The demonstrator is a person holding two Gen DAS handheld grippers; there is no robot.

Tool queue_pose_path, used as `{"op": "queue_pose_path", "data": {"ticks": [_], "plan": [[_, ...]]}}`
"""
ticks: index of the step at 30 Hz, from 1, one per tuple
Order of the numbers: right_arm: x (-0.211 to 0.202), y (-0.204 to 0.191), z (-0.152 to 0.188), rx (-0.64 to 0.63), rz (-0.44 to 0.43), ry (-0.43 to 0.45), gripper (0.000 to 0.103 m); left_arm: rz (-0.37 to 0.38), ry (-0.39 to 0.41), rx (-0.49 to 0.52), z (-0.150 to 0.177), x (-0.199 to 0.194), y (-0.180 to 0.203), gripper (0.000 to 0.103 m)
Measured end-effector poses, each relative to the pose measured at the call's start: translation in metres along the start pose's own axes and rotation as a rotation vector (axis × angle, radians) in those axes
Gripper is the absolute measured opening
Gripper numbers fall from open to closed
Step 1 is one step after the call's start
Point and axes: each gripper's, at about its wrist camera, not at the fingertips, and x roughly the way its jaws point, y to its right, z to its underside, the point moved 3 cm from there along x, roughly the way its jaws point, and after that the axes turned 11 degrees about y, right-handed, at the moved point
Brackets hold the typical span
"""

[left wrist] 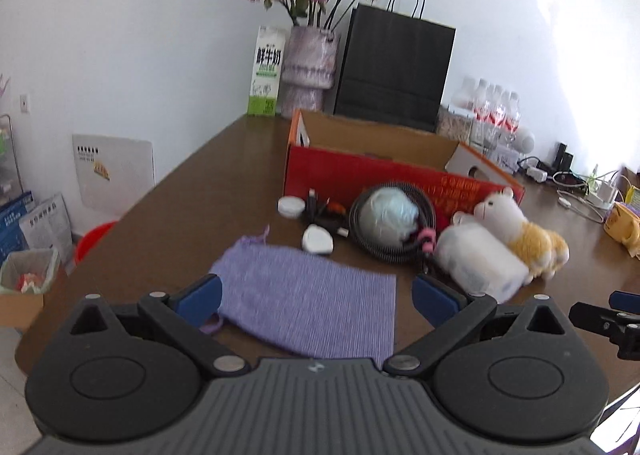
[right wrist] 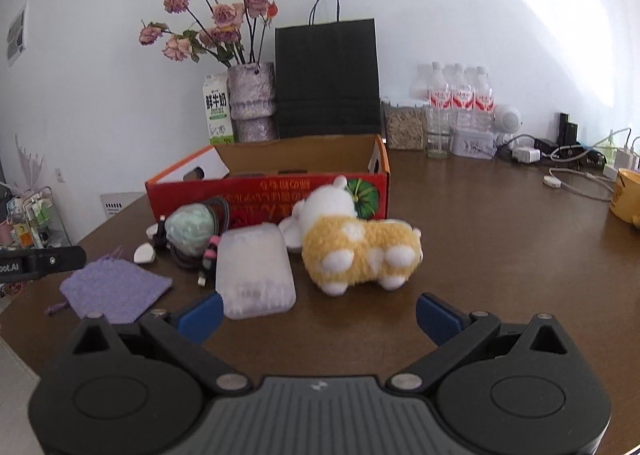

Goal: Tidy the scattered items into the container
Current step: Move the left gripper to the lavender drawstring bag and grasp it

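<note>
An open red cardboard box [left wrist: 384, 179] [right wrist: 264, 191] stands mid-table. In front of it lie a purple knitted pouch [left wrist: 308, 307] [right wrist: 114, 287], a white translucent case [left wrist: 480, 259] [right wrist: 256, 271], a yellow-and-white plush animal [left wrist: 520, 231] [right wrist: 360, 247], a pale green ball [left wrist: 386, 215] [right wrist: 190, 229] inside a coiled black cable [left wrist: 360, 233], a white charger [left wrist: 318, 241] [right wrist: 144, 253] and a small round white tin [left wrist: 291, 206]. My left gripper [left wrist: 316, 301] is open just above the pouch. My right gripper [right wrist: 318, 315] is open, short of the case and plush.
The brown table [right wrist: 500, 239] has a vase of dried roses [right wrist: 252, 103], a milk carton [left wrist: 266, 71], a black paper bag [right wrist: 328, 79], water bottles [right wrist: 460, 95], chargers and cables [right wrist: 568, 171] along the wall. A yellow mug [right wrist: 628, 195] sits far right. Table edge and floor clutter lie left.
</note>
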Motion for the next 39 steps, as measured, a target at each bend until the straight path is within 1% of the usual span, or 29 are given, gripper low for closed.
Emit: {"op": "queue_pose_path", "data": {"ticks": [3,5,7,14,17,22,25,27,30,35,36,37,38,39], "plan": [[0.002,-0.004,0.010,-0.008,0.000,-0.032,0.103,-0.009,0.010,0.007,0.001,-0.001,-0.001,0.103],[0.002,-0.006,0.009,-0.012,-0.005,-0.029,0.103,-0.012,0.009,0.017,0.001,0.000,0.001,0.103],[0.001,-0.008,0.008,-0.016,-0.011,-0.024,0.103,-0.010,0.000,0.029,0.004,0.002,0.003,0.103],[0.012,-0.009,0.013,-0.016,-0.009,-0.060,0.103,-0.008,-0.028,0.044,0.011,0.009,0.003,0.103],[0.016,-0.010,0.017,-0.014,-0.014,-0.076,0.103,-0.026,-0.042,0.053,0.013,0.016,0.000,0.103],[0.022,-0.012,0.023,-0.014,-0.017,-0.100,0.103,-0.071,-0.043,0.073,0.011,0.032,-0.008,0.103],[0.025,-0.014,0.025,-0.015,-0.021,-0.111,0.103,-0.097,-0.067,0.090,0.015,0.042,-0.012,0.103],[0.027,-0.015,0.026,-0.017,-0.019,-0.119,0.103,-0.109,-0.096,0.113,0.021,0.050,-0.013,0.103],[0.029,-0.015,0.028,-0.016,-0.016,-0.127,0.103,-0.083,-0.084,0.126,0.026,0.052,-0.013,0.103],[0.033,-0.015,0.031,-0.016,-0.013,-0.138,0.103,-0.063,-0.100,0.137,0.025,0.055,-0.011,0.103],[0.034,-0.016,0.031,-0.018,-0.015,-0.138,0.103,-0.060,-0.097,0.138,0.025,0.055,-0.011,0.101],[0.034,-0.017,0.031,-0.018,-0.019,-0.137,0.103,-0.055,-0.090,0.139,0.026,0.053,-0.010,0.092],[0.034,-0.017,0.031,-0.017,-0.021,-0.136,0.103,-0.049,-0.081,0.140,0.025,0.051,-0.008,0.088],[0.035,-0.018,0.031,-0.018,-0.022,-0.136,0.103,-0.043,-0.074,0.140,0.025,0.050,-0.007,0.077]]}}
